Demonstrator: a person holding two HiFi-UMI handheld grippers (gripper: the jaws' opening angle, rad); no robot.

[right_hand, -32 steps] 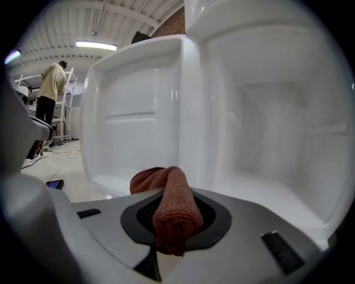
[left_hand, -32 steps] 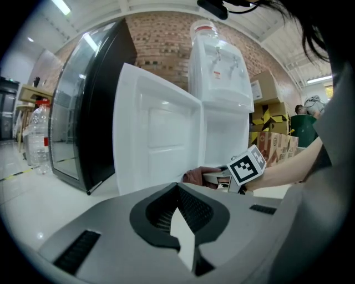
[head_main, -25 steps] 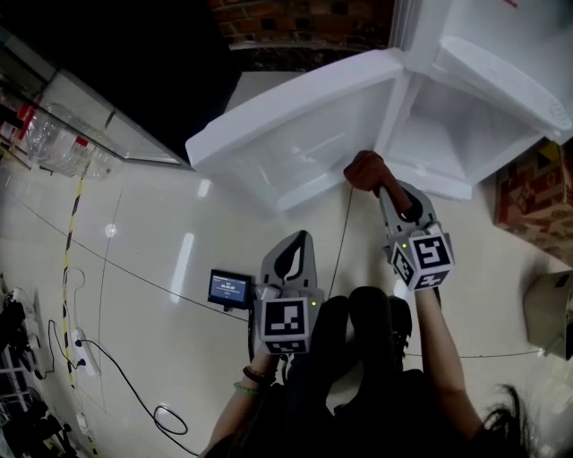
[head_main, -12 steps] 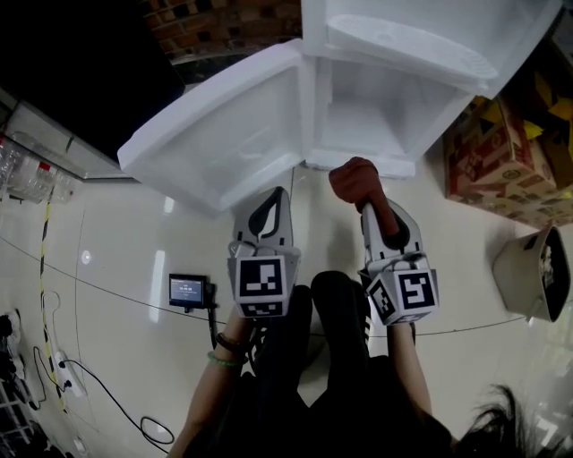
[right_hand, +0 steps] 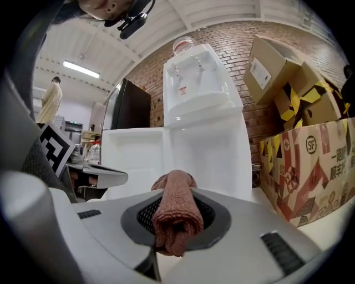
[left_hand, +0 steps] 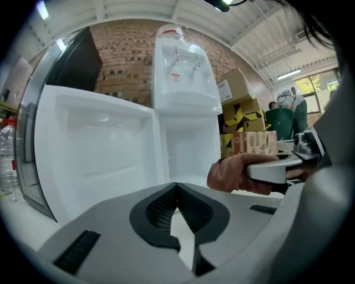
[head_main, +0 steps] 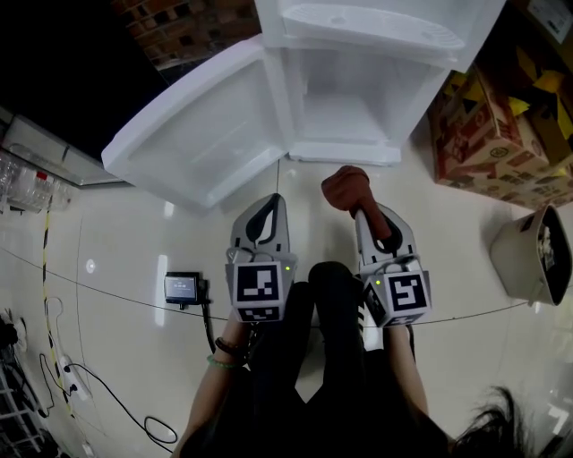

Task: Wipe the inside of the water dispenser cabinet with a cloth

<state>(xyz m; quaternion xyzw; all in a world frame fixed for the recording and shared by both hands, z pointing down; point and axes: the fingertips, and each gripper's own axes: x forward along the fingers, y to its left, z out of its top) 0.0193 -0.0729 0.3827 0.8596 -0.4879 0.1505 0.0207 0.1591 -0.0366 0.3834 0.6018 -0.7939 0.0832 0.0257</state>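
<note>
While the right gripper [head_main: 360,211] clamps cloth [head_main: 346,188], the left gripper [head_main: 270,206] points alongside, seemingly closed.

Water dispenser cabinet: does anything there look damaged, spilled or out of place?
Nothing stands out. The door hangs open, the cabinet looks empty and whole, and the right tool holds the cloth in front of it.

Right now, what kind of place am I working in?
Probably a warehouse or storage-type workspace, not a home: a bare brick wall, stacked cardboard boxes beside the water dispenser, and a panelled ceiling with strip lights.
</note>
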